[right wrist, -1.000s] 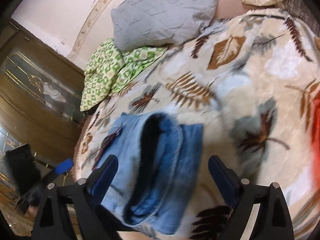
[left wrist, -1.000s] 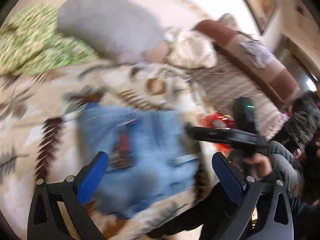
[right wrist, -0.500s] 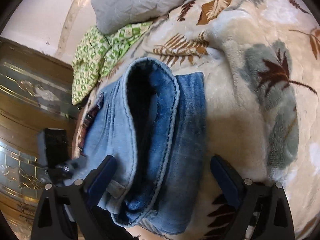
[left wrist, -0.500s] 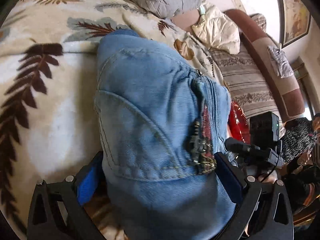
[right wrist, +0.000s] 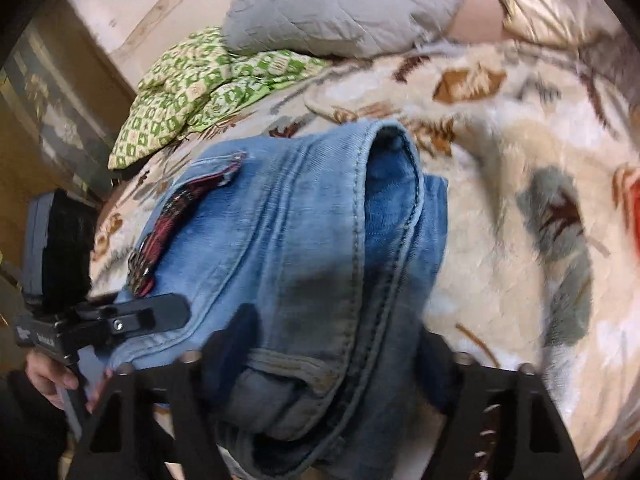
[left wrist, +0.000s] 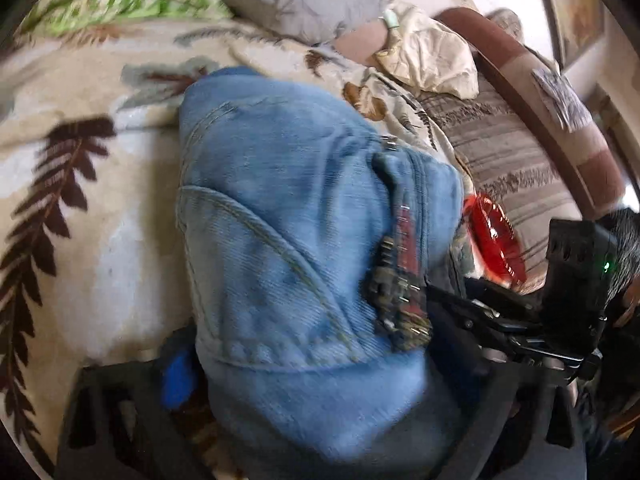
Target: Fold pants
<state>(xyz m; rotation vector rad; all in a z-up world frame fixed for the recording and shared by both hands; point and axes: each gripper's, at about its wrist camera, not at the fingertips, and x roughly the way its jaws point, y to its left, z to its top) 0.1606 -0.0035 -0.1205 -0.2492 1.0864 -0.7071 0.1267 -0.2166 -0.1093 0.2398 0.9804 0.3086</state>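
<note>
The folded blue jeans (left wrist: 288,240) lie on a leaf-patterned blanket (left wrist: 72,184), with a dark red plaid tag along one edge. My left gripper (left wrist: 320,380) has the near end of the bundle between its fingers and is shut on it; one blue pad (left wrist: 176,372) shows at the left. In the right wrist view the jeans (right wrist: 304,248) fill the centre. My right gripper (right wrist: 332,344) is shut on their near edge, its fingers sunk into the denim. Each gripper shows in the other's view, the left one (right wrist: 120,316) and the right one (left wrist: 520,320).
A grey pillow (right wrist: 340,4) and a green patterned cloth (right wrist: 200,88) lie at the bed's far side. A cream cushion (left wrist: 432,56) and a striped sofa (left wrist: 520,168) stand right. A red object (left wrist: 492,236) sits by the jeans. A wooden cabinet (right wrist: 36,128) stands left.
Both grippers came down onto the jeans from above, with open jaws around the bundle half a second ago, and have closed on its near end.
</note>
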